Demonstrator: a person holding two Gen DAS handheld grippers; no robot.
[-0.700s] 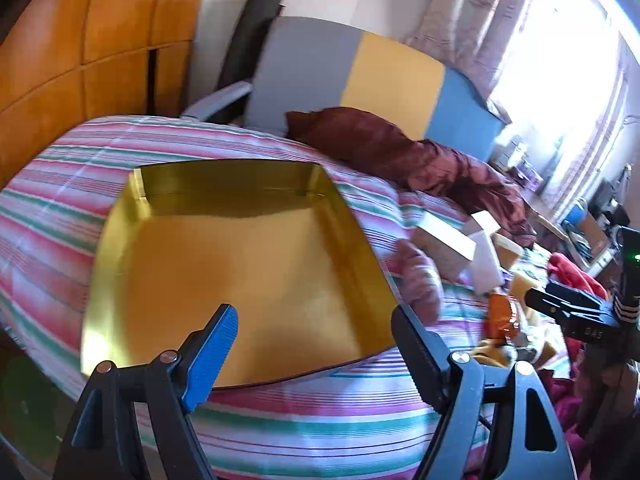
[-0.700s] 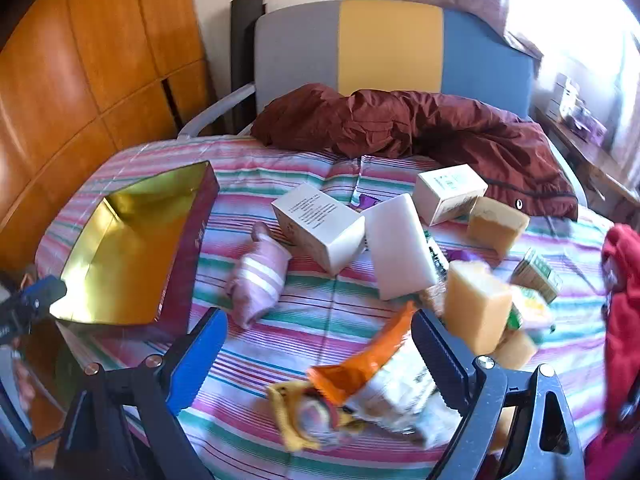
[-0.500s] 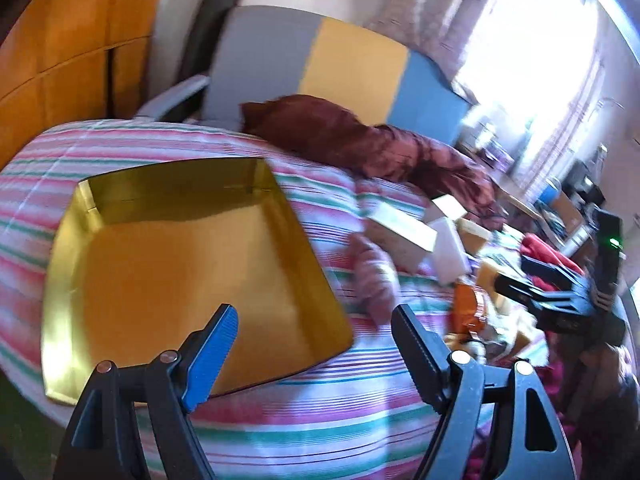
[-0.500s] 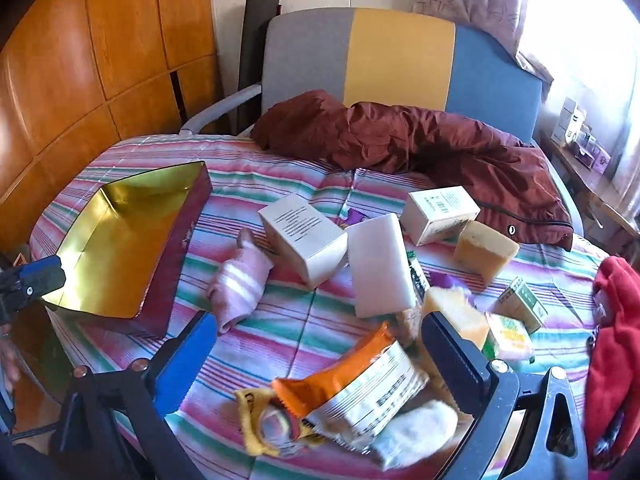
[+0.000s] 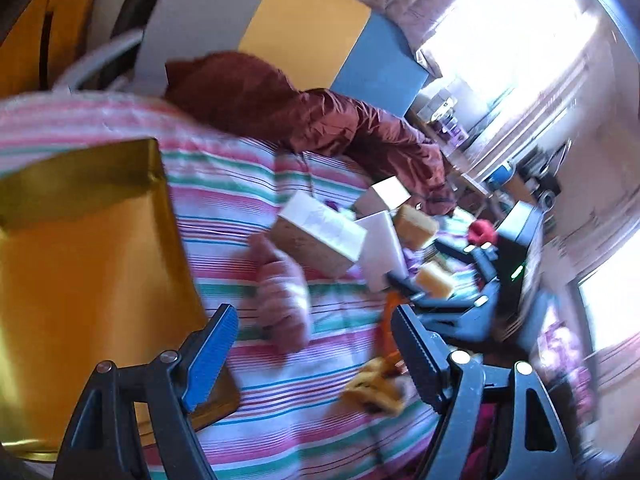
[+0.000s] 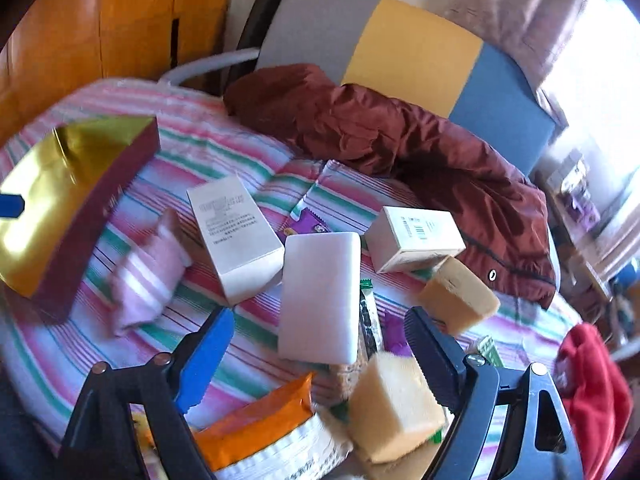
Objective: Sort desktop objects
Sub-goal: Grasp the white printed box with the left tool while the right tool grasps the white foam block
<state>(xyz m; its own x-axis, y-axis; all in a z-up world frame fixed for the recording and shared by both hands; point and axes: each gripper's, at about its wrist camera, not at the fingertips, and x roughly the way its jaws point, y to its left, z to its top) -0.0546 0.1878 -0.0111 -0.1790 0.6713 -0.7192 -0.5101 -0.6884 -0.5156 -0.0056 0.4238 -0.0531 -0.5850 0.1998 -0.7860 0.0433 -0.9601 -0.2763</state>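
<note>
Now my 2 claws, left gripper (image 5: 314, 350) and right gripper (image 6: 318, 354), wide open, holding nothing; pink sock (image 6: 146, 276) beside gold tray (image 6: 48, 184).

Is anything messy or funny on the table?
Yes. Boxes, sponges and an orange snack bag lie jumbled at all angles, some overlapping, while the gold tray is empty. A jacket sprawls across the far edge.

- Gold tray (image 6: 48, 196), open and shallow with dark red outer walls, lies on the striped tabletop (image 6: 248, 160).
- Rolled pink socks (image 6: 148, 276) lie just right of the tray.
- Tall white box (image 6: 236, 232) lies flat beyond the socks, printed face up.
- White foam block (image 6: 320, 296) touches that box's right side.
- Small barcode box (image 6: 416, 236) sits right of the block.
- Two yellow sponges (image 6: 460, 296) (image 6: 396, 404) sit nearer, right of the block.
- Orange snack bag (image 6: 260, 428) lies nearest.
</note>
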